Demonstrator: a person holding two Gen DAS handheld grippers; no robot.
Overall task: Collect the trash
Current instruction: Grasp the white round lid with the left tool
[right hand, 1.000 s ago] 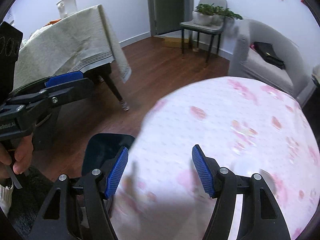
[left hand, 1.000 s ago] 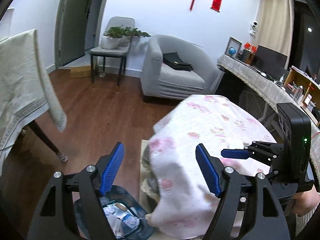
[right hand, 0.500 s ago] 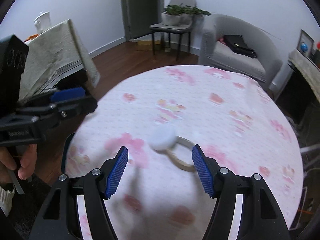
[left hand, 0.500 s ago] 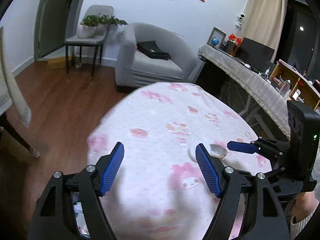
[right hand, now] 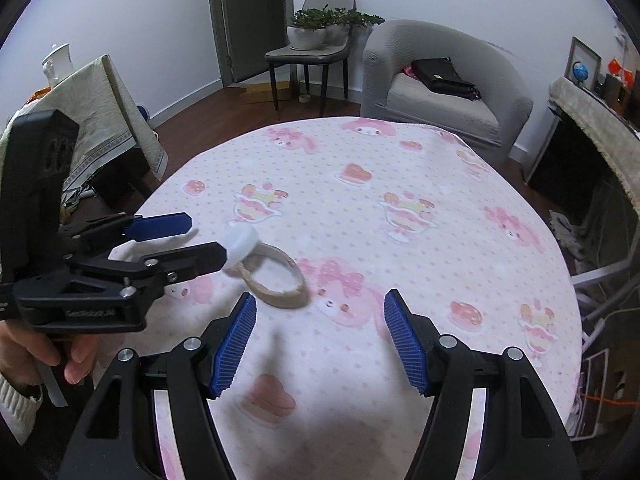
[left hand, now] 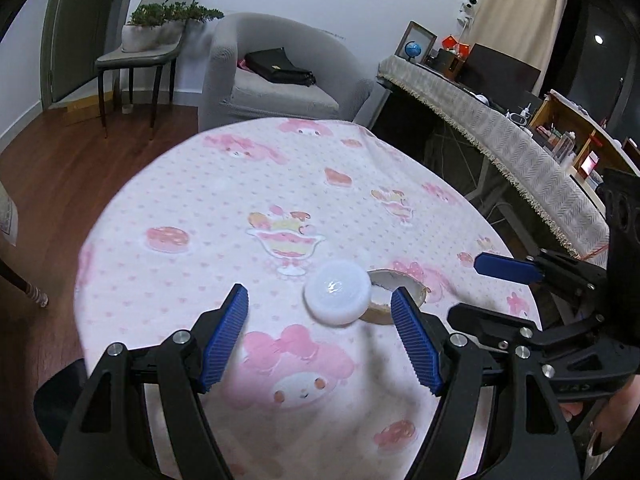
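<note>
A white round lid [left hand: 337,298] and a brown cardboard ring [left hand: 394,295] lie touching on the pink patterned tablecloth [left hand: 240,208]. My left gripper [left hand: 320,344] is open, just short of the lid, with the lid roughly between its fingers. In the right wrist view the ring [right hand: 276,276] lies ahead of my open, empty right gripper [right hand: 318,340], and the lid [right hand: 241,247] sits at the ring's far left, partly hidden by the left gripper [right hand: 192,240].
A grey armchair [right hand: 444,92] with a black bag stands behind the round table. A chair with potted plants [right hand: 316,40] is by the door. A cloth-covered table [right hand: 92,120] is at left, a long sideboard [left hand: 500,136] at right. A dark bin edge [left hand: 56,400] shows low left.
Both grippers have swung from the bin and floor side up over the table. The lid and ring have come into view and are now close in front of both open grippers.
</note>
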